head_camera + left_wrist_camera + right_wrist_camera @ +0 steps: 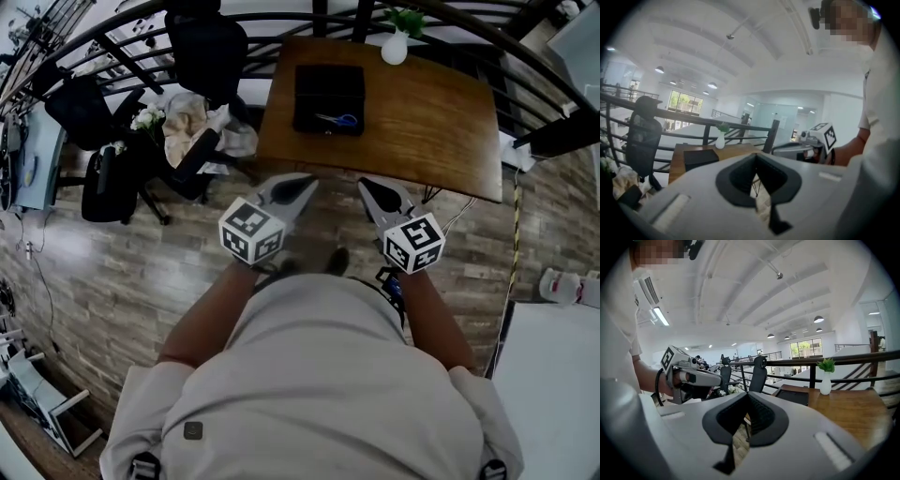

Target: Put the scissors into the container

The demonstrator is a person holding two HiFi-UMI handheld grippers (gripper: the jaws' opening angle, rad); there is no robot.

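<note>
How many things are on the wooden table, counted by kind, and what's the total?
black container: 1
scissors, blue-handled, lying at the container's near edge: 1
white vase with a green plant: 1
Total: 3

White vase on wooden table, black chair
</note>
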